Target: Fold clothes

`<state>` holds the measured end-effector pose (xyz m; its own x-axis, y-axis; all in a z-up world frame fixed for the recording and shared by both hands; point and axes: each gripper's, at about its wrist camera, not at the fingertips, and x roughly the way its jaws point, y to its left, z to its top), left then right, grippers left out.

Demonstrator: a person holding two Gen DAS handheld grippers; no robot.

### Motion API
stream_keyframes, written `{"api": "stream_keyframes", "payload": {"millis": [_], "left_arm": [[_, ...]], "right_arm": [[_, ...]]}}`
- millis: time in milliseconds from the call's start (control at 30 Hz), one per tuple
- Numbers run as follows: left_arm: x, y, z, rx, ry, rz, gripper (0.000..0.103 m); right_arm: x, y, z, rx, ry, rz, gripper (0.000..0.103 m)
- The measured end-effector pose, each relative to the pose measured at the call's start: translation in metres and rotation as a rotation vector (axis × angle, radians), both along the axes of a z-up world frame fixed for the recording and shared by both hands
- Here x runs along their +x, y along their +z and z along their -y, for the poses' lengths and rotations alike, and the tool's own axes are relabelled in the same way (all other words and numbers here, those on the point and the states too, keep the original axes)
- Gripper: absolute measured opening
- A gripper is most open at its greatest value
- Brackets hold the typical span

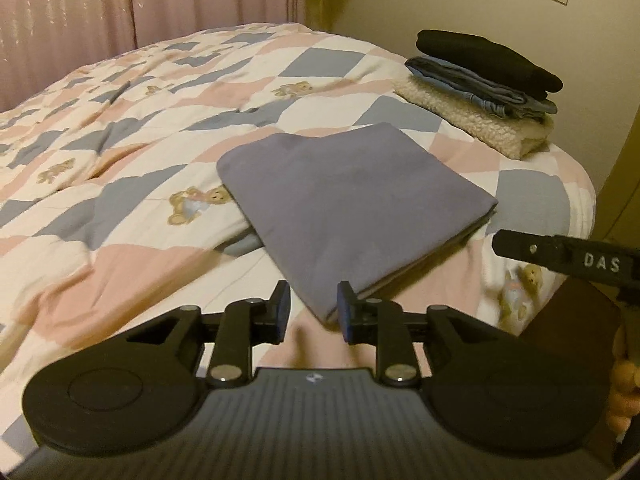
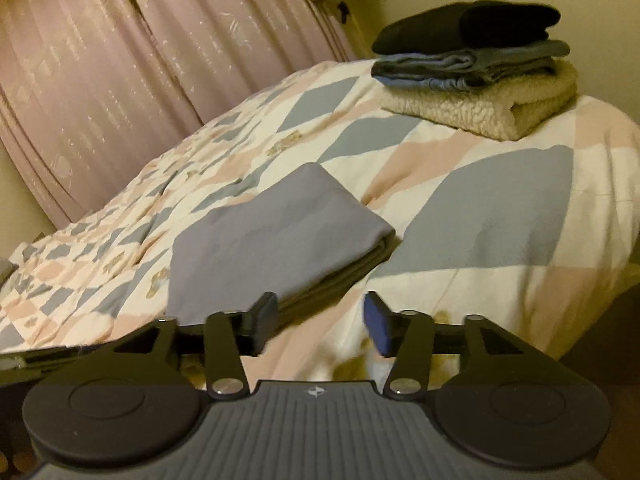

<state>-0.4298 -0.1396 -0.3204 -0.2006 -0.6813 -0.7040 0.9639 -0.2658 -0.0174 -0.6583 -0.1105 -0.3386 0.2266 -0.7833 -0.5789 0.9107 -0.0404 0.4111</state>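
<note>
A grey-purple garment [image 1: 344, 200] [image 2: 272, 240] lies folded into a flat rectangle on the patchwork quilt [image 1: 120, 152] [image 2: 500, 208]. My left gripper [image 1: 313, 310] is open, and the garment's near corner pokes into the gap between its fingers without being pinched. In the right wrist view my right gripper [image 2: 320, 320] is open too, and only quilt shows between its fingers. Its left fingertip [image 2: 264, 314] sits close against the garment's layered near edge. One black bar of the right gripper, marked DAS [image 1: 568, 258], reaches in from the right of the left wrist view.
A stack of folded clothes [image 1: 484, 84] [image 2: 476, 72], black on denim on cream fleece, stands at the bed's far right corner. Pink curtains [image 1: 140, 0] [image 2: 140, 60] hang behind the bed. The bed's right edge [image 1: 580, 200] drops off beside the garment. A hand [image 1: 624, 380] shows at the right.
</note>
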Motion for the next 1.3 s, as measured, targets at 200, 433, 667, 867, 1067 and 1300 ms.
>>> {"api": "stream_keyframes", "payload": {"millis": [200, 433, 667, 867, 1067, 1300], "left_arm": [[0.004, 0.017, -0.025, -0.014, 0.01, -0.001, 0.032], [0.015, 0.038, -0.062, -0.056, 0.007, -0.014, 0.041], [0.032, 0.052, -0.099, -0.087, 0.019, -0.026, 0.051], [0.044, 0.056, -0.121, -0.095, 0.043, -0.028, 0.06], [0.051, 0.059, -0.139, -0.104, 0.063, -0.014, 0.068], [0.054, 0.064, -0.15, -0.114, 0.072, -0.018, 0.085]], "right_arm": [[0.011, 0.021, -0.028, -0.02, 0.0, -0.031, 0.071], [0.035, 0.044, -0.062, -0.044, 0.013, -0.085, 0.085], [0.065, 0.062, -0.092, -0.025, 0.015, -0.22, 0.101], [0.079, 0.068, -0.11, -0.003, 0.003, -0.249, 0.101], [0.089, 0.072, -0.122, 0.022, -0.008, -0.253, 0.101], [0.096, 0.079, -0.13, 0.044, -0.04, -0.298, 0.103]]}}
